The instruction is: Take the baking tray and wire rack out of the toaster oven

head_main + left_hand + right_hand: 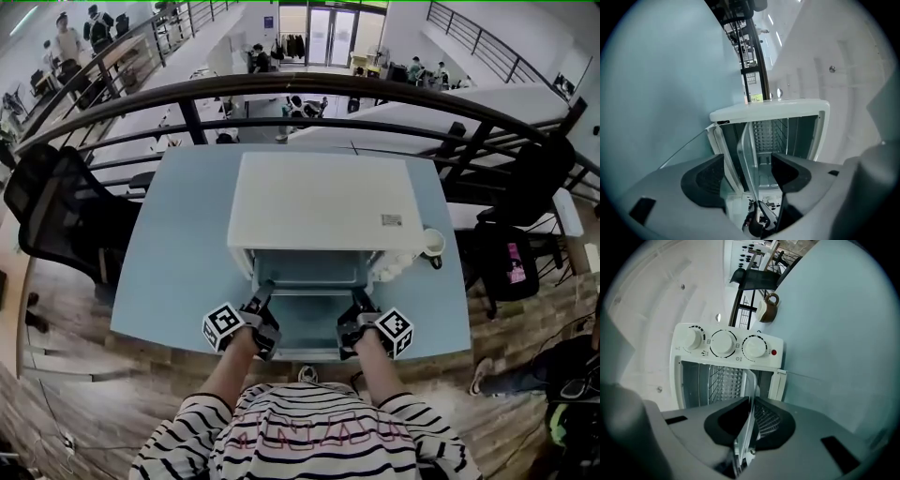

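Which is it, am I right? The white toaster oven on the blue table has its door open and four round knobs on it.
Not quite. The toaster oven has three round knobs, not four, and next to them is a small red light. The right gripper view shows this. The rest is right: it is white, it sits on the blue table, and its door is open.

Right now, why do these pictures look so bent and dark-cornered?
Head view: the wide lens bows the black metal railing into an arc. Left gripper view: black corners ring a round picture. Right gripper view: the rim of the shiny metal baking tray blurs close to the lens.
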The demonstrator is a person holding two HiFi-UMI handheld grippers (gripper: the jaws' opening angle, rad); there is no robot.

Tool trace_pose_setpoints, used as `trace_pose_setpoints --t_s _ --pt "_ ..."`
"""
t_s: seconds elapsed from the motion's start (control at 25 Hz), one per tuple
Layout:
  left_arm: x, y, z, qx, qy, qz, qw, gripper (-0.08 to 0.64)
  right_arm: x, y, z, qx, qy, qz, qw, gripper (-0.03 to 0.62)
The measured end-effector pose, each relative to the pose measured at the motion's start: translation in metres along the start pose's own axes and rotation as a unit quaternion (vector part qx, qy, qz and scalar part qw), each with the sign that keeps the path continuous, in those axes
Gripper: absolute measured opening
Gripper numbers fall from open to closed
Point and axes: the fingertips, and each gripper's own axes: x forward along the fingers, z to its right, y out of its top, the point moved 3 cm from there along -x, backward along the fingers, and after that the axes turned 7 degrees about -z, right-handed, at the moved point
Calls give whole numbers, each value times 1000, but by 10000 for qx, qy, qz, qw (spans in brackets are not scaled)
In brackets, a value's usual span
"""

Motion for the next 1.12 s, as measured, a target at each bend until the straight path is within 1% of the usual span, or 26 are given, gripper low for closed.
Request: trace_pose_setpoints --t_s 0.08,0.12,0.16,0.2,0.24,0.28,0.6,0.84,0.96,1.12 --pt "-2 5 -7 -170 104 144 9997 294 -6 -3 -1 -36 -19 -26 10000 52" --pt "-4 6 -10 -219 137 201 9995 278 -9 -4 1 -54 -32 -28 10000 52" --pt "-6 7 -13 -221 147 238 9994 229 -12 -6 2 -73 -45 -23 10000 52" --pt "-8 7 -13 -196 139 254 9994 155 -15 -7 3 -88 -57 -14 9999 52" --pt "-10 7 -14 -173 124 251 9995 100 -17 -8 4 -100 -68 -3 9999 52" --pt "-12 5 -13 -162 112 230 9995 89 -20 -9 5 -116 -76 15 9999 53" --pt "-42 -16 -13 -90 44 -118 9999 87 -55 -25 8 -490 -4 209 9986 54" --pt "-69 -30 -13 -80 -9 -410 9991 87 -89 -45 10 -726 -57 373 9966 54" --pt "-86 -38 -15 -108 -65 -591 9982 87 -109 -61 15 -704 -86 476 9963 54" --pt "-109 -44 -18 -24 -70 -843 9964 87 -134 -85 19 -643 -19 722 9953 54"
